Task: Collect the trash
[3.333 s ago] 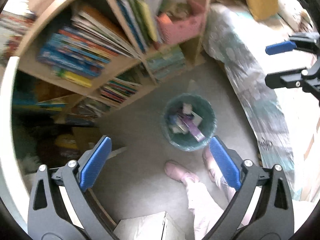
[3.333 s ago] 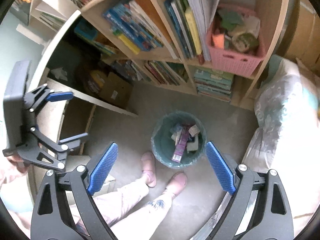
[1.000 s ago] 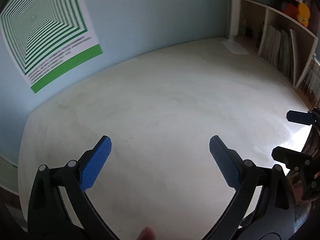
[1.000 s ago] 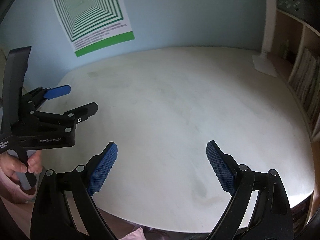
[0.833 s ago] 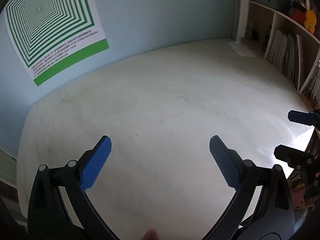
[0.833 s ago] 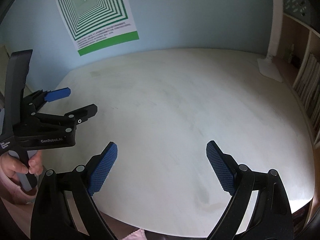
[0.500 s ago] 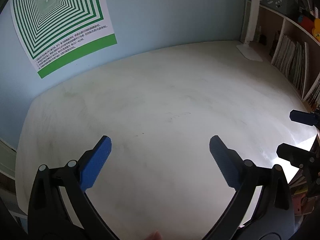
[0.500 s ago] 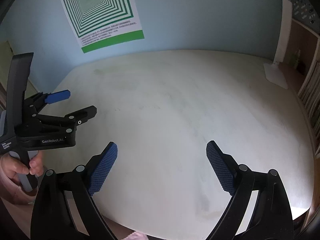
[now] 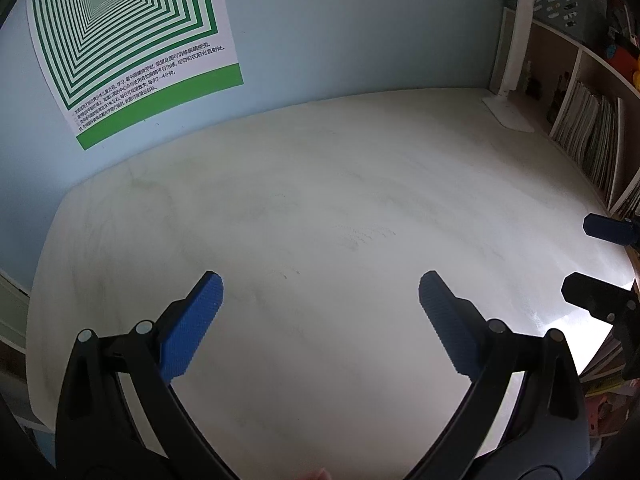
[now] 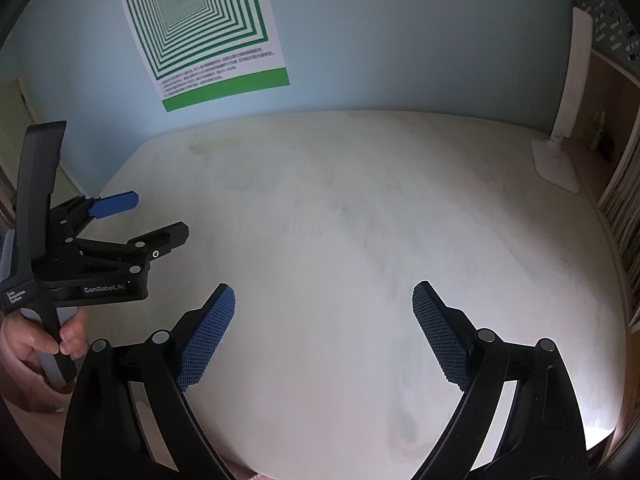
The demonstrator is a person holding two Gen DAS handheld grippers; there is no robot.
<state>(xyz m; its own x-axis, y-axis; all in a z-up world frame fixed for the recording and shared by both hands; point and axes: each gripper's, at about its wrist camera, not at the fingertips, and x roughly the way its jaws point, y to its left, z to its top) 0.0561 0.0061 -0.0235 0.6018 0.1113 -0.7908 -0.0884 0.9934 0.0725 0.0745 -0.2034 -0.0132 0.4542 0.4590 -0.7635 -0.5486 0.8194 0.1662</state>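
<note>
Left gripper [image 9: 320, 284]: jaws wide apart, nothing btwn, held over near part of table [image 9: 320, 184]. Right gripper [image 10: 324, 294]: same, jaws apart, holding nothing, level w/ left. Hand [image 10: 28, 344] grips left handle. No trash seen in either view. Green poster [image 9: 128, 44] on far wall, lamp [image 9: 510, 84] far right, shelf [image 9: 592, 140] w/ books right.

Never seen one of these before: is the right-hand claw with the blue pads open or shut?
Open. In its own camera view the right claw has its blue pads spread wide, with only bare white table showing between them.
</note>
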